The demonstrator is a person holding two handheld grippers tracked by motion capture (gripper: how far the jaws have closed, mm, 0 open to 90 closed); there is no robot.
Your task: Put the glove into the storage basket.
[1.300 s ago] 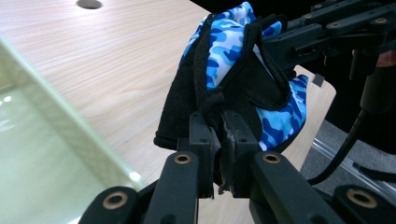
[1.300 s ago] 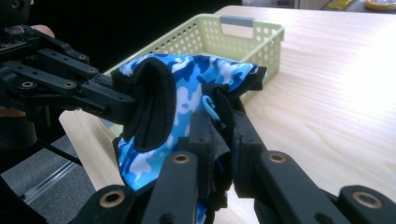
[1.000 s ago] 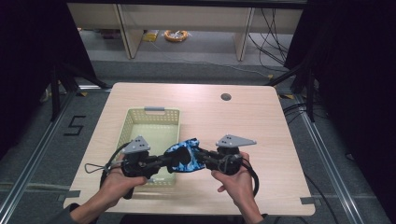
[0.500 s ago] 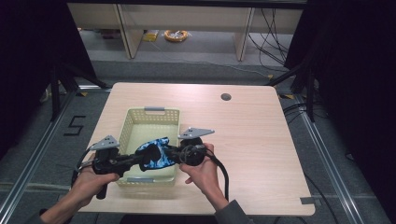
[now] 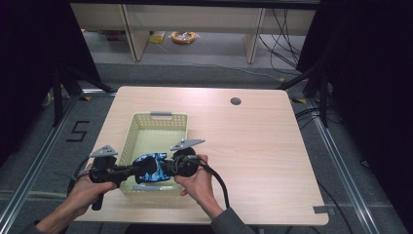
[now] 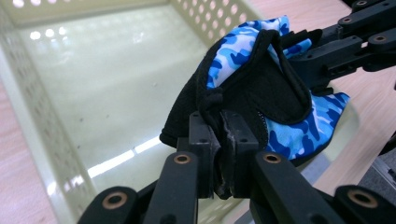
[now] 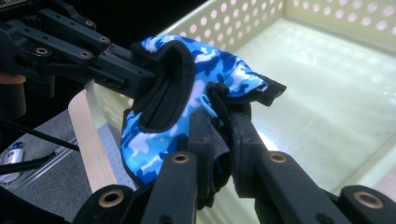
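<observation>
Above the near end of a pale basket point(image 5: 155, 127) on a wooden bench point(image 5: 253, 146), the left gripper point(image 5: 130, 170) has its jaws clamped on one black edge of a blue camouflage glove point(image 5: 152, 167). The glove hangs between the two grippers, clear of the basket floor. The right gripper point(image 5: 168, 167) has its jaws pinched tight on the glove's opposite edge.

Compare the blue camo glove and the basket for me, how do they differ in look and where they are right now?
The glove is soft, crumpled fabric in blue camouflage with black trim; the basket is rigid, pale yellow and perforated. The glove is held up, pinched between the left gripper and the right gripper; the basket rests on the table. The glove is much smaller and hangs over the basket's near end.
</observation>
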